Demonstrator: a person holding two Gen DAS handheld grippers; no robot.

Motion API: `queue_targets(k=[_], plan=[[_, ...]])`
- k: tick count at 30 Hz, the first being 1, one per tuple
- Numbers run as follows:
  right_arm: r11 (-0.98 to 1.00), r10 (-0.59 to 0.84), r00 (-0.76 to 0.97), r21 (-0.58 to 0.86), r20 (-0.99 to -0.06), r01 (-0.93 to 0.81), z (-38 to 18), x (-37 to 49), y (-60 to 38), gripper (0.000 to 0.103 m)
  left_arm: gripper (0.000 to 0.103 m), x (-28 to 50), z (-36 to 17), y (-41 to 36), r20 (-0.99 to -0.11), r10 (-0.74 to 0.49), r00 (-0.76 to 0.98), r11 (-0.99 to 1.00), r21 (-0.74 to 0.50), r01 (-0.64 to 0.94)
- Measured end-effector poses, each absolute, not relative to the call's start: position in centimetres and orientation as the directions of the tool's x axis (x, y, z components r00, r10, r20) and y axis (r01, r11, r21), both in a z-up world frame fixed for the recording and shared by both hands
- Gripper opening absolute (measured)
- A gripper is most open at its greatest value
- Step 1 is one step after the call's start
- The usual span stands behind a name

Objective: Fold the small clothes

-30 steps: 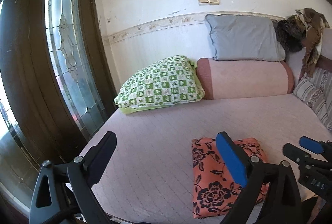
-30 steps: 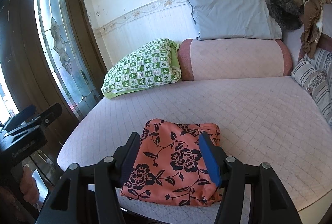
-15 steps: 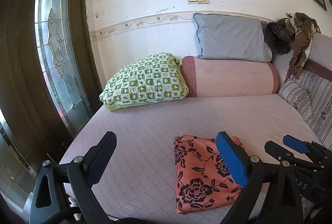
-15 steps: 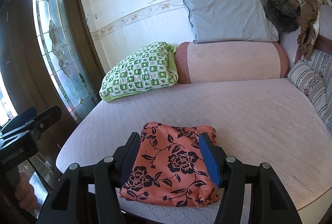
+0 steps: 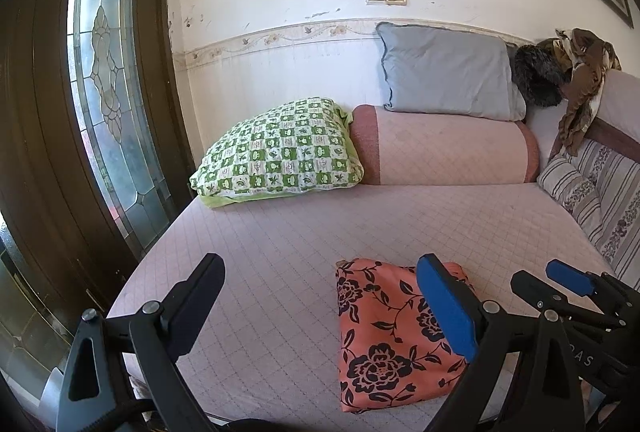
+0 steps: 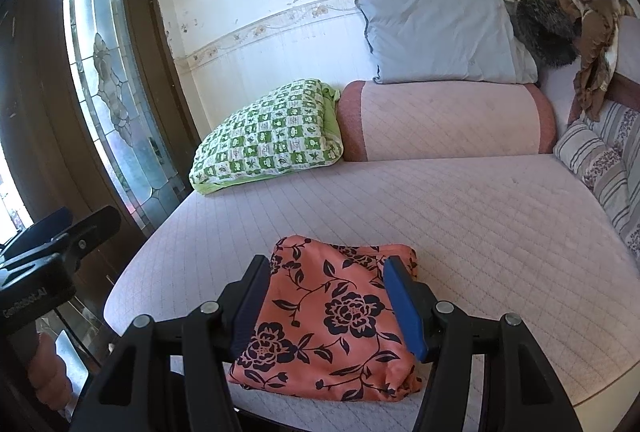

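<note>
The right gripper (image 6: 324,302) is hovering with jaws parted and empty above the cloth (image 6: 332,324), while the left gripper (image 5: 320,312) is standing wide open, holding nothing, beside it. The cloth is lying at the bed's (image 6: 460,216) near edge as a neat, plump rectangular packet, so folding is appearing finished, with nothing visibly remaining. It is looking like thin, soft coral fabric printed with black flowers, resting on quilted pink bedding.

Folded cloth (image 6: 332,316) coral, black floral; pillow (image 6: 268,140) green-white checked; bedcover (image 6: 460,216) pink.
</note>
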State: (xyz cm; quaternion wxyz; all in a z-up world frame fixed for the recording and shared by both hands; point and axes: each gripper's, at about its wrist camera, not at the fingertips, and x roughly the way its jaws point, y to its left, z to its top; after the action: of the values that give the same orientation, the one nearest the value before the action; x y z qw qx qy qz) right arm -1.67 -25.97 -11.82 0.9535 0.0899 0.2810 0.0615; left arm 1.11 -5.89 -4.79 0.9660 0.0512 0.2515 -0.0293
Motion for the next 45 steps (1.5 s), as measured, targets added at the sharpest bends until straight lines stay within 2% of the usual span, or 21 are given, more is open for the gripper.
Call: queue_targets(k=[45], plan=[[0.974, 0.166, 0.852, 0.218, -0.497, -0.062, -10.4, -1.6, -24.5, 0.063, 0.097, 0.7, -3.8, -5.2, -0.487, -0.112, 0.866, 0.989, 0.025, 0.143]])
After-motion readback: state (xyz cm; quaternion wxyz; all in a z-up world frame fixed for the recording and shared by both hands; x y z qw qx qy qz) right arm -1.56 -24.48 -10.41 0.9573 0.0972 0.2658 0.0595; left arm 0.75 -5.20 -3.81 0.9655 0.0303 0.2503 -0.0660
